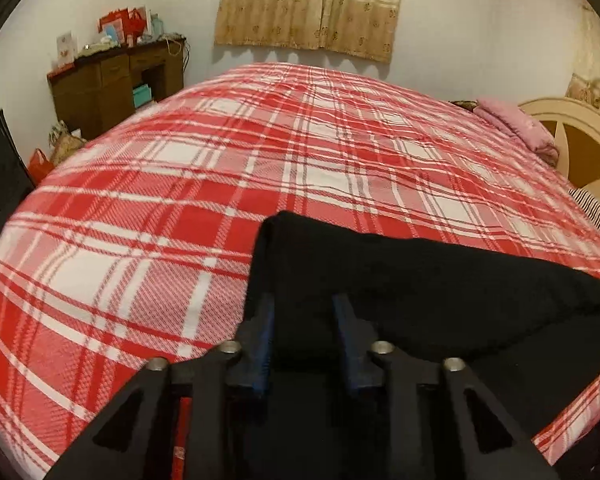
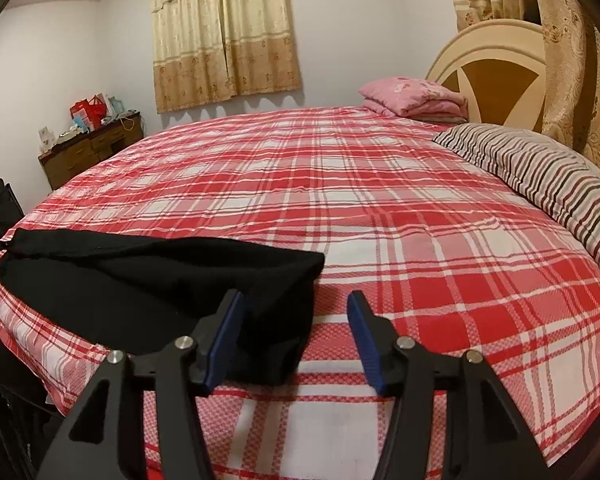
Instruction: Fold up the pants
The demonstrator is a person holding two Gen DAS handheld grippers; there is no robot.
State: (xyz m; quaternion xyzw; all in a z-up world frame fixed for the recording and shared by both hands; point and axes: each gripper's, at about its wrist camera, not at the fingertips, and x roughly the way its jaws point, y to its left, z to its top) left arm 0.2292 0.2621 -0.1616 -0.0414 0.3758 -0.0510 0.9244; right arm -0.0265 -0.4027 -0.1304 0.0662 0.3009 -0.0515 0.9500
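Observation:
Black pants (image 1: 420, 292) lie on the red and white plaid bed (image 1: 220, 168), near its front edge. In the left wrist view my left gripper (image 1: 305, 300) is open, its blue fingers apart just above one end of the pants. In the right wrist view the pants (image 2: 160, 280) stretch to the left, partly folded. My right gripper (image 2: 296, 300) is open over the pants' right end, with the left finger above the black cloth and the right finger above the plaid sheet (image 2: 420, 240). Neither gripper holds anything.
A striped pillow (image 2: 540, 172) and a folded pink blanket (image 2: 416, 96) lie by the round headboard (image 2: 496, 64). A brown dresser (image 1: 116, 80) with clutter stands by the far wall. Curtains (image 2: 224, 32) hang behind the bed. A dark object (image 1: 0, 168) stands at the bed's left.

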